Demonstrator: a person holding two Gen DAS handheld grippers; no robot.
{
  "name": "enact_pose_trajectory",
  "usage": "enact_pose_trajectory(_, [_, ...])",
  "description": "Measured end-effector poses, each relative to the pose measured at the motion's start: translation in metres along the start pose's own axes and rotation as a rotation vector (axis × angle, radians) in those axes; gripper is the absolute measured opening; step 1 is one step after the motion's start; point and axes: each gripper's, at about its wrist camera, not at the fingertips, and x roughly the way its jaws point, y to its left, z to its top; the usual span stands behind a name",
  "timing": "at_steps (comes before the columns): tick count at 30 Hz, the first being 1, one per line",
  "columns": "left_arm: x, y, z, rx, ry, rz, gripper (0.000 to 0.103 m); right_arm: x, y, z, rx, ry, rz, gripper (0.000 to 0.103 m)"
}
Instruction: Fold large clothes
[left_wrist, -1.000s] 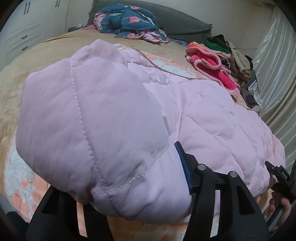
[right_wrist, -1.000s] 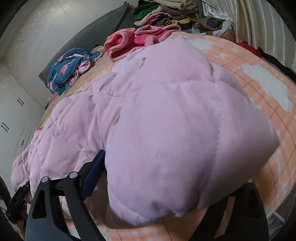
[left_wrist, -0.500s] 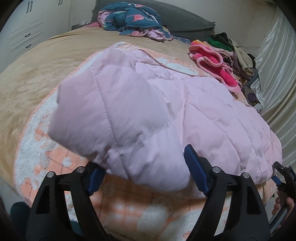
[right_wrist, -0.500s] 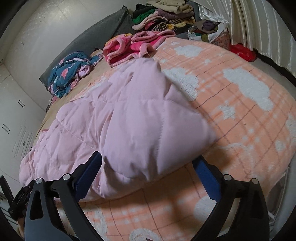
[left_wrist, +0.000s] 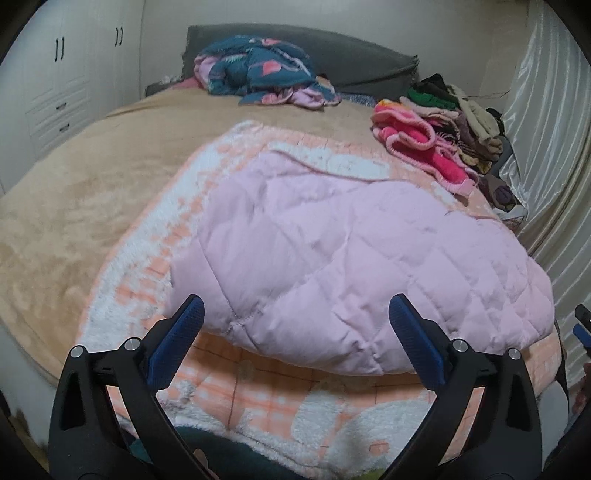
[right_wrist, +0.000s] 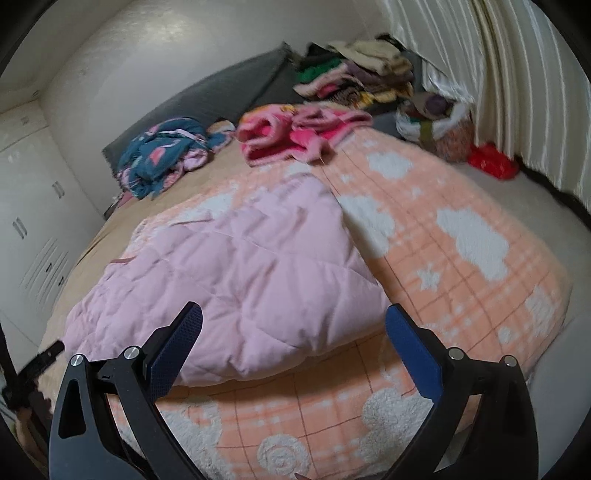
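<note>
A pale pink quilted jacket (left_wrist: 362, 266) with diamond stitching fills the centre, lying on a peach plaid blanket (right_wrist: 461, 266) patterned with white clouds and stars. Upper centre shows a teal garment (left_wrist: 258, 70) with pink shapes against a grey headboard (left_wrist: 362, 62); upper right, hot-pink fleece (left_wrist: 417, 144). Blue pads tip the black gripper fingers (left_wrist: 177, 339) along the lower edge.

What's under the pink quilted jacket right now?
The pink quilted jacket lies on the orange cloud-pattern blanket, which shows around its near and side edges. Whatever lies beneath the jacket's middle is covered; its folded-under layers cannot be seen.
</note>
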Motion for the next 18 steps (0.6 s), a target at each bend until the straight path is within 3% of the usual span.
enact_pose_trajectory(10, [-0.052,-0.013,0.007,0.025,-0.105,-0.013,0.094,-0.059,0.038,0.007,-0.132,-0.112,0.033,0.099])
enact_pose_trajectory(18, [-0.078,-0.023,0.002,0.046,-0.16,-0.038,0.094,-0.095,0.071,-0.009,-0.247,-0.193,0.032,0.099])
